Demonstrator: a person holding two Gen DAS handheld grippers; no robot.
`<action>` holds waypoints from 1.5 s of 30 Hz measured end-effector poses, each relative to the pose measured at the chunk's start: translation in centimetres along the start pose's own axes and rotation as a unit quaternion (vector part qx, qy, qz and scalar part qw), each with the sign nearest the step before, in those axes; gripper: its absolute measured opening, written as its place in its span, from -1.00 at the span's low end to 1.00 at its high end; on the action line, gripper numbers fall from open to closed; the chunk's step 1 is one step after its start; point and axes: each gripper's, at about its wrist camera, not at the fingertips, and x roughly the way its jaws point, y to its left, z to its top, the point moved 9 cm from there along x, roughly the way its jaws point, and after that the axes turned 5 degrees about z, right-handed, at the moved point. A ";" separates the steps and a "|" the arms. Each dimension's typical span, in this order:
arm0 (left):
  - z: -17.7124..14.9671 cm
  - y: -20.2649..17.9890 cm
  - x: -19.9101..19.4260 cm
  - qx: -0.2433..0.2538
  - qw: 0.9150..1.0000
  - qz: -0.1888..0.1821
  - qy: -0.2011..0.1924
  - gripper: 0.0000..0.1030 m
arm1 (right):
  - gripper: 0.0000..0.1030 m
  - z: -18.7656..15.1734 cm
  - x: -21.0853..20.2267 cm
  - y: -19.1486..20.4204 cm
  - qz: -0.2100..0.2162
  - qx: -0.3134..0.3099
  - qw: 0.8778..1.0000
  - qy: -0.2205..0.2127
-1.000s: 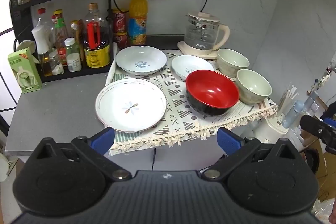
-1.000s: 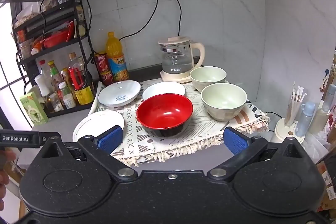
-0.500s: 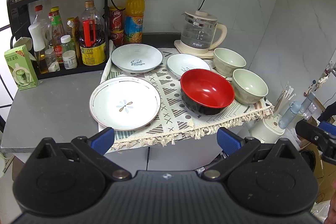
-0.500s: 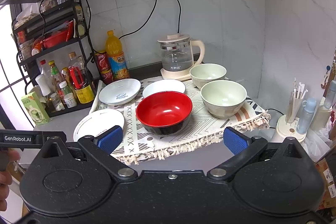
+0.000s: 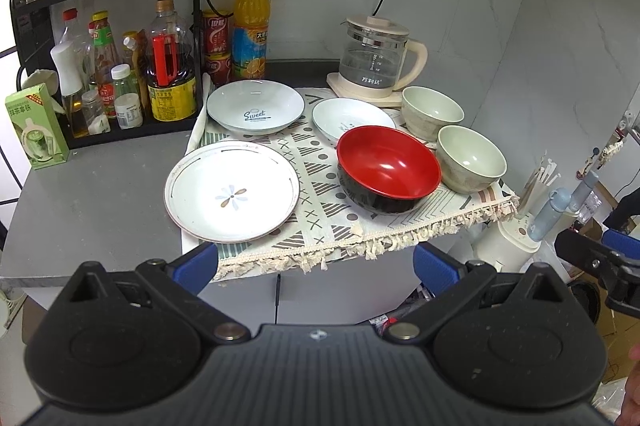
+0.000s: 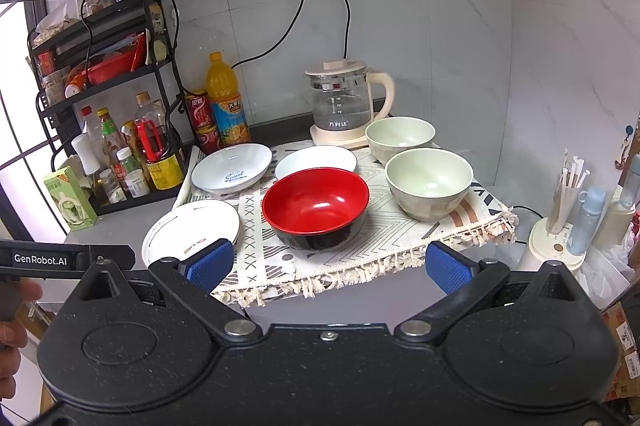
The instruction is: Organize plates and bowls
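On the counter: a patterned cloth (image 5: pixel 320 182) carries all the dishes.
Front left: flower plate (image 5: pixel 232 191), flat, overlapping the cloth's left edge.
Behind it: "Sweet" plate (image 5: pixel 255 110), with a small white plate (image 5: pixel 352 118) to its right.
Centre: red bowl (image 6: pixel 316 207), upright, partly hiding that small plate.
Right side: two pale green bowls (image 6: pixel 429 183), one behind the other.
Left gripper (image 5: pixel 316 264): jaws spread wide, holding nothing, short of the counter edge.
Right gripper (image 6: pixel 328 264): jaws wide apart too, nothing between them, facing the red bowl.
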 end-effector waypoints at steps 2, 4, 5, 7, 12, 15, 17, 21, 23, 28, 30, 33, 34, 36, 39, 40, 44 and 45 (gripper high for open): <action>0.0 0.0 0.0 -0.001 1.000 0.000 0.000 0.99 | 1.00 -0.1 0.0 0.0 -0.003 0.000 1.000 0.000; 0.1 0.0 0.0 -0.001 1.000 0.003 -0.001 0.99 | 1.00 -0.1 0.0 0.0 -0.003 0.000 1.000 0.001; 0.1 0.1 -0.1 -0.002 1.000 0.005 -0.002 0.99 | 1.00 -0.2 0.0 -0.1 -0.004 0.001 1.000 0.002; 0.1 0.2 -0.1 -0.004 1.000 0.005 -0.003 0.99 | 1.00 -0.3 0.0 -0.1 -0.004 0.001 1.000 0.003; 0.2 0.5 0.0 -0.005 1.000 0.010 0.001 0.99 | 1.00 -0.3 0.2 -0.3 -0.007 0.003 1.000 0.003; 0.3 0.4 0.1 -0.003 1.000 0.010 -0.001 0.99 | 1.00 -0.4 0.1 -0.3 -0.009 0.008 1.000 0.002; 0.4 0.4 0.2 -0.006 1.000 0.010 0.001 0.99 | 1.00 -0.4 0.1 -0.3 -0.011 0.006 1.000 0.002; 0.6 0.2 -0.1 -0.008 1.000 0.010 -0.008 0.99 | 1.00 -0.6 0.2 -0.7 -0.014 0.012 1.000 0.004; 0.6 0.1 -0.1 -0.010 1.000 0.008 -0.008 0.99 | 1.00 -0.6 0.2 -0.7 -0.014 0.012 1.000 0.004; 0.6 -0.3 0.4 -0.007 1.000 0.010 -0.001 0.99 | 1.00 -0.7 0.5 -0.9 -0.017 0.016 1.000 0.008; 0.6 -0.5 0.6 -0.007 1.000 0.009 0.000 0.99 | 1.00 -0.6 0.6 -1.0 -0.019 0.017 1.000 0.009; 0.8 -0.9 0.9 -0.004 1.000 0.005 0.001 0.99 | 1.00 -0.6 0.6 -1.3 -0.022 0.016 1.000 0.008; 0.8 -1.1 1.0 -0.002 1.000 0.003 0.001 0.99 | 1.00 -0.6 0.7 -1.4 -0.024 0.017 1.000 0.008; 1.0 -1.4 1.4 0.002 1.000 0.003 0.002 0.99 | 1.00 -0.6 0.8 -1.6 -0.028 0.017 0.999 0.009; 1.2 -1.8 2.1 0.000 1.000 0.002 0.007 0.99 | 1.00 -0.6 1.2 -2.0 -0.035 0.014 0.999 0.012; 1.3 -2.0 2.3 0.001 1.000 0.000 0.008 0.99 | 1.00 -0.6 1.3 -2.2 -0.038 0.014 0.999 0.014; 2.0 -2.6 3.4 0.006 1.000 0.001 0.004 0.99 | 1.00 -0.5 1.7 -3.0 -0.045 0.019 0.999 0.014; 2.2 -2.8 3.7 0.005 1.000 -0.001 0.005 0.99 | 1.00 -0.4 1.8 -3.2 -0.045 0.020 0.999 0.013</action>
